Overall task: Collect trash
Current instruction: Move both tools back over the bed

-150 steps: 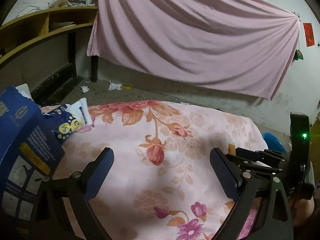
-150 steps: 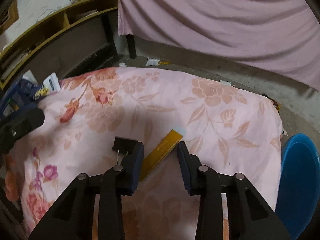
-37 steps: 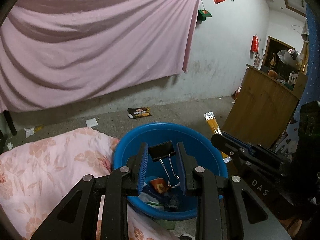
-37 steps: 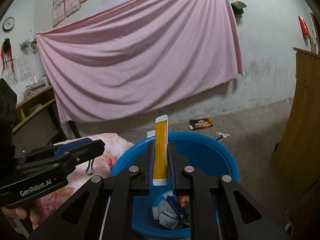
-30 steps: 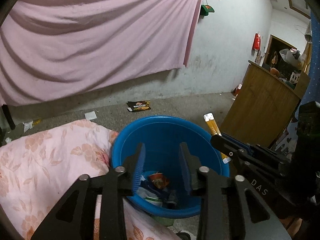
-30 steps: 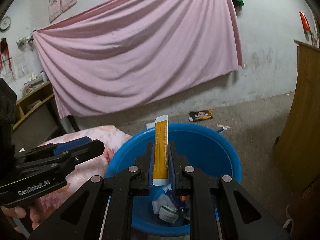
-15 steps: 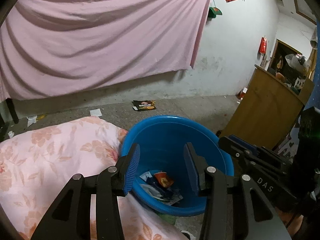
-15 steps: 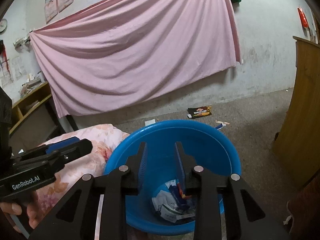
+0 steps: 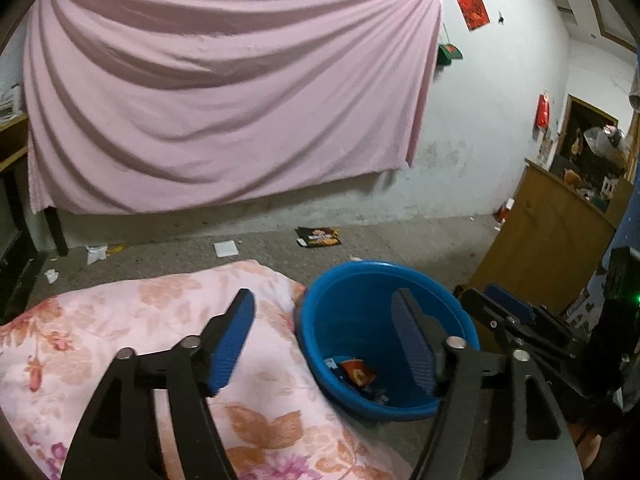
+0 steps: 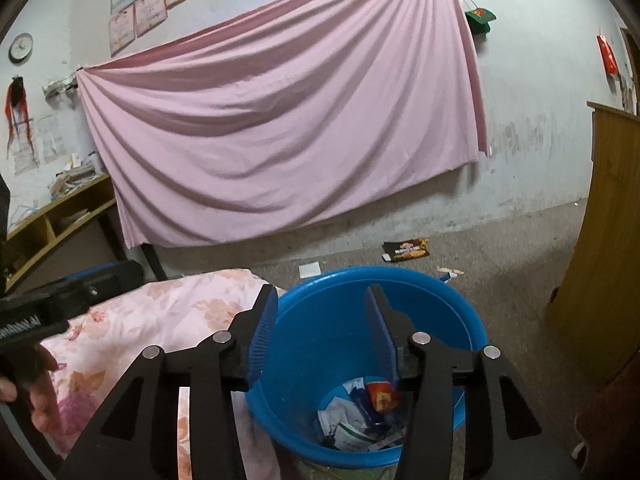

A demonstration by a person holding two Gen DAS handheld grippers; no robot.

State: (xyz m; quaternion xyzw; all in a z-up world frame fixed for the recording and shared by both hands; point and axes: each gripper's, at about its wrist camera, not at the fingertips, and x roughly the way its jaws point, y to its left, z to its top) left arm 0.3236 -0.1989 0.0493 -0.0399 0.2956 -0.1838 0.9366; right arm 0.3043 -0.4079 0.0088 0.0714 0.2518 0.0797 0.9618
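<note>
the pink sheet (image 10: 280, 120) fills the upper middle of both views, hung across the back wall. below it, lower left, lies the floral quilt (image 9: 120, 340), and nothing that reads as trash shows on the part of it in frame.

the blue basin (image 10: 460, 320) sits lower centre in the right wrist view and lower right of centre in the left wrist view, just beside the quilt's edge. it is round, deep and glossy. at its bottom lies a small heap of trash (image 10: 360, 424): white and pale wrappers, something dark blue, and a red packet (image 9: 357, 373) on top.

the right gripper (image 10: 320, 328) hangs over the basin mouth, its jaws spread apart with nothing between them. the left gripper (image 9: 324, 336) is likewise spread wide and empty, one finger over the quilt and the other over the basin.

judging from this, a good share of the collecting is done, since several pieces are already in the basin and both tools are free. what seems left is on the bare floor in the middle of the frame: a dark snack wrapper (image 10: 406, 249), a white paper square (image 10: 310, 269), and crumpled paper scraps (image 9: 96, 252) at the left near the wall. whether those count as part of the job cannot be told.
</note>
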